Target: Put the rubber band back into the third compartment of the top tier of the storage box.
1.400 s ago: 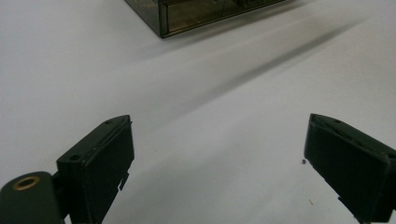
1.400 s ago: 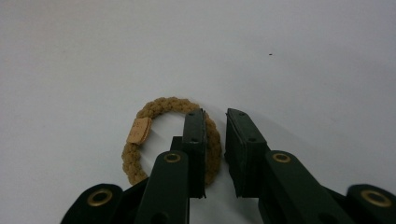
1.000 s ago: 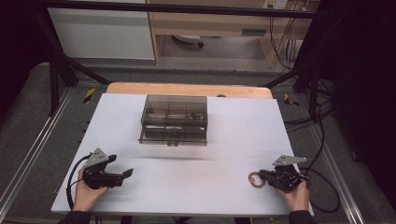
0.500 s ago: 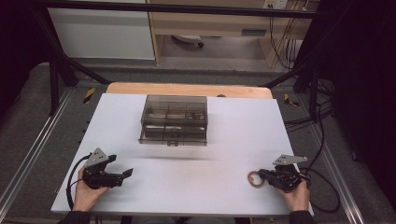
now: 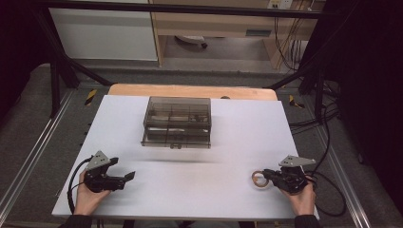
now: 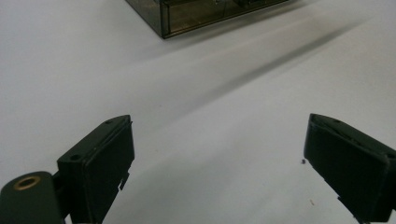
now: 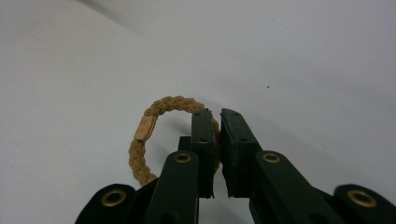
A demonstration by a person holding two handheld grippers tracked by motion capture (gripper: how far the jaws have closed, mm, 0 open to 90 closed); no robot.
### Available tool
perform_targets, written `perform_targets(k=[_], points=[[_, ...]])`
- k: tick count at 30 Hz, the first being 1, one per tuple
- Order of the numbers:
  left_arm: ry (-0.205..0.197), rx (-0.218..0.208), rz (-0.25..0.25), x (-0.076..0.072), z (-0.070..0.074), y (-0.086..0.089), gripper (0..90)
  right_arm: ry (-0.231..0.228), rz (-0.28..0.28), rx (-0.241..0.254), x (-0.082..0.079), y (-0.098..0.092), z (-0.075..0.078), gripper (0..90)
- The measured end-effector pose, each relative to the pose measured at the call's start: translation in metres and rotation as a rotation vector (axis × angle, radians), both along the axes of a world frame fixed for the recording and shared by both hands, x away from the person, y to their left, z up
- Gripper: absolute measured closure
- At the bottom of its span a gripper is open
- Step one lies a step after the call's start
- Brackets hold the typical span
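Braided hair tie [image 7: 154, 135], pinched thinly by the right gripper [image 7: 215, 116] while the left gripper [image 6: 217, 158] gapes wide, could slip free before reaching the drawer organizer [image 5: 177, 122].

No text, label, brand, number or sign can be read in any of the views; the small tan tag [image 7: 145, 128] on the braided band [image 7: 161, 108] carries no lettering that can be made out.
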State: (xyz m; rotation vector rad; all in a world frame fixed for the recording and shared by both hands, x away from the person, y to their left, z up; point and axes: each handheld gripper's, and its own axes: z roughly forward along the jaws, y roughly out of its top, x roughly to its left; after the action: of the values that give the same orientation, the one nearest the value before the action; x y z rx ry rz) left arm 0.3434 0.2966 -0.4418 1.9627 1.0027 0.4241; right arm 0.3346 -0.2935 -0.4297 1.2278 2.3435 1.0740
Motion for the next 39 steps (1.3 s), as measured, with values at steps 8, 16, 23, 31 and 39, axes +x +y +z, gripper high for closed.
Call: perform_targets(k=[8, 16, 23, 31, 39], points=[[0.001, 0.0, 0.0, 0.0, 0.0, 0.0, 8.1, -0.023, 0.002, 0.015, 0.001, 0.003, 0.006, 84.1], [0.0, 0.0, 0.001, 0.0, 0.0, 0.0, 8.1, -0.045, 0.011, 0.015, 0.002, 0.009, 0.014, 84.2], [-0.001, -0.002, 0.001, 0.0, 0.0, 0.0, 8.1, -0.064, 0.026, 0.02, 0.004, 0.015, 0.02, 84.3], [0.001, -0.004, 0.004, 0.0, 0.0, 0.0, 8.1, -0.073, 0.036, 0.039, 0.009, 0.025, 0.03, 84.3], [0.001, -0.003, 0.004, 0.0, 0.0, 0.001, 8.1, -0.098, 0.053, 0.046, 0.011, 0.034, 0.042, 84.4]])
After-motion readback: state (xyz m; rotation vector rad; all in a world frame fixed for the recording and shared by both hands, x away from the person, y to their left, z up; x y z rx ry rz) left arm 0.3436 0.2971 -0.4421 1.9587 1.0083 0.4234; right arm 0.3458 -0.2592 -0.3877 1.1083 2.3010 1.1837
